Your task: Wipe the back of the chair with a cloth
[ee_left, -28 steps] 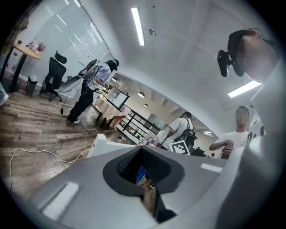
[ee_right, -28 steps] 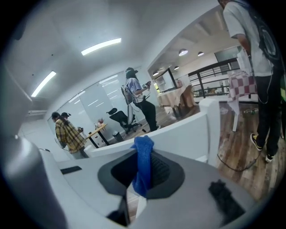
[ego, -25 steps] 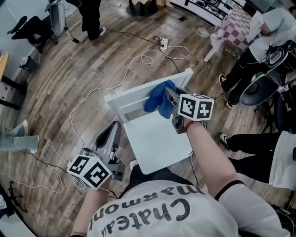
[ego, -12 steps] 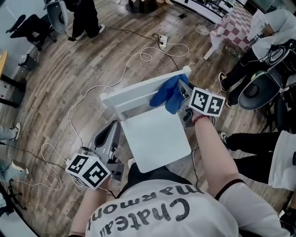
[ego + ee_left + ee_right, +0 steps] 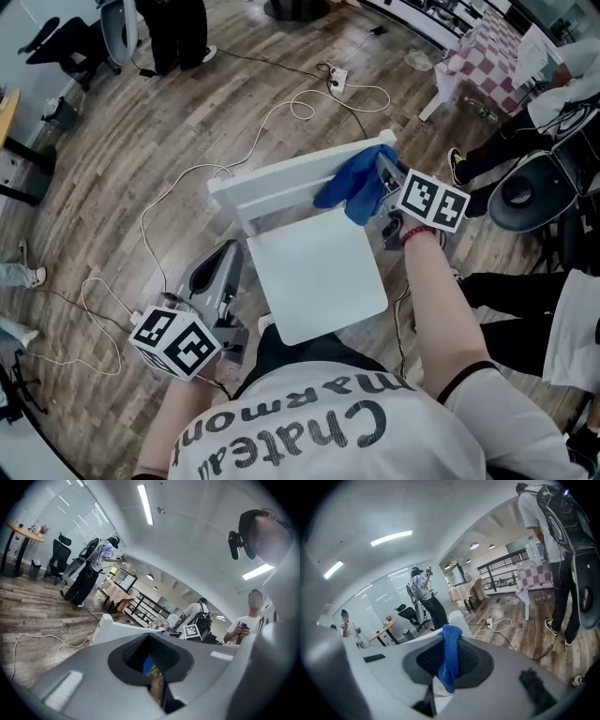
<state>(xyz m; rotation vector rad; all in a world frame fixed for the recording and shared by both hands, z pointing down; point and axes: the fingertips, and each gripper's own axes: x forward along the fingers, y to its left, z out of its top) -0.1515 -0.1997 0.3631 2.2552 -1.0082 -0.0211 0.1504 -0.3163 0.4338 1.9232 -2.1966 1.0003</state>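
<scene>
Clamps the right fingers [image 5: 506, 681] shut on a fold of the cloth [image 5: 450, 656]. Shows, in the right gripper view, the blue fabric standing up between them and hanging down over the dark pads. Holds the right gripper [image 5: 386, 180] at the right end of the top rail on the back of the chair [image 5: 281, 183]. Bunches the cloth over that rail there and lets part of it droop on the seat side. Carries the marker cube [image 5: 431, 202] just behind the fingers, above the wrist.

Presses the left fingers [image 5: 93, 677] almost together, with only a thin slit between and nothing gripped. Lets a sliver of blue show through that slit, with the white chair back beyond. Holds the left gripper [image 5: 223, 262] low, just beside the seat's left edge, pointing toward the back and well apart from the cloth. Cannot tell whether it touches the chair.

Stands at the seat's near edge on a wood floor [image 5: 112, 141]. Looks down on a white cable [image 5: 187, 187] looping past the chair's far side, near a power strip [image 5: 336, 80]. Shows other people standing around the edges of the room.
</scene>
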